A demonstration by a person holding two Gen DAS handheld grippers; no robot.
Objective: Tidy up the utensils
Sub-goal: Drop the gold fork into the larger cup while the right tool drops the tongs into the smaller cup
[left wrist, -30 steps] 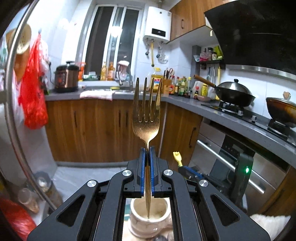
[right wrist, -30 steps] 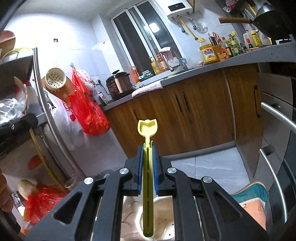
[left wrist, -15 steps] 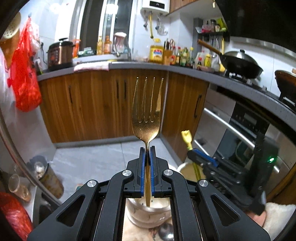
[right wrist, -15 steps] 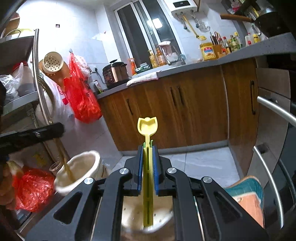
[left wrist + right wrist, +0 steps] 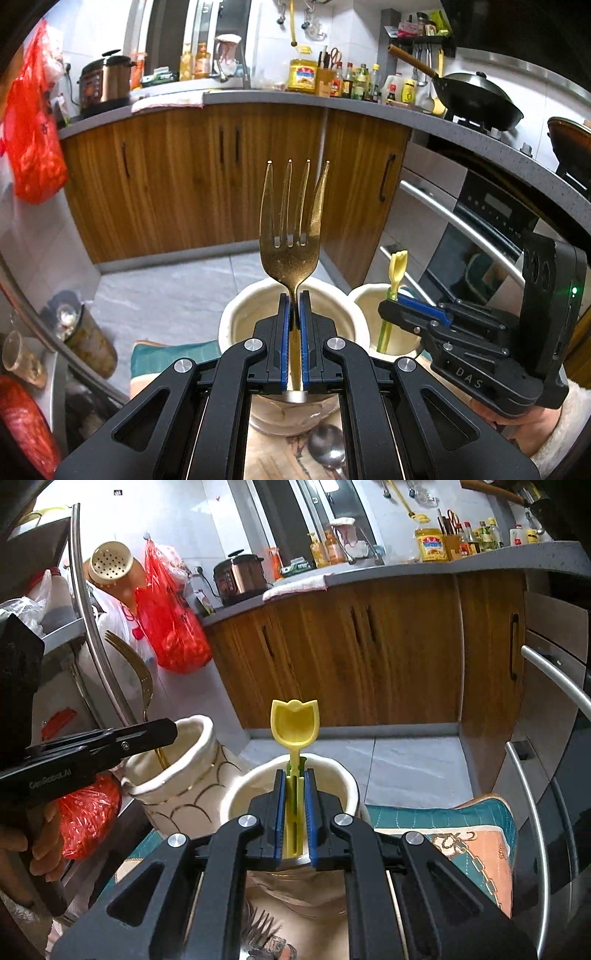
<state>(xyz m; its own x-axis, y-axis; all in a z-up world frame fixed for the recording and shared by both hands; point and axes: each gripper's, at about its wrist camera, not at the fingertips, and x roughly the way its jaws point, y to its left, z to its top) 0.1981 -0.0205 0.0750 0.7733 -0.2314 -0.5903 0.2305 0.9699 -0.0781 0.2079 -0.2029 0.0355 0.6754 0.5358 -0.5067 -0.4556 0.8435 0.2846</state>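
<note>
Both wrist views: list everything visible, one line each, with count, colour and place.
Fork: one, gold, upright in left grasp.
Scoop: one, yellow-green, upright in right grasp.
Holders: two, cream ceramic, under each utensil.
Spoon: one, silver, lying before the holders.
Mat: one, teal and peach, under the holders.
Wok: one, black, on stove.
Rice cooker: one, brown, on counter.
Bag: one, red, hanging on wall.
Left gripper: shut on fork.
Right gripper: shut on scoop.
</note>
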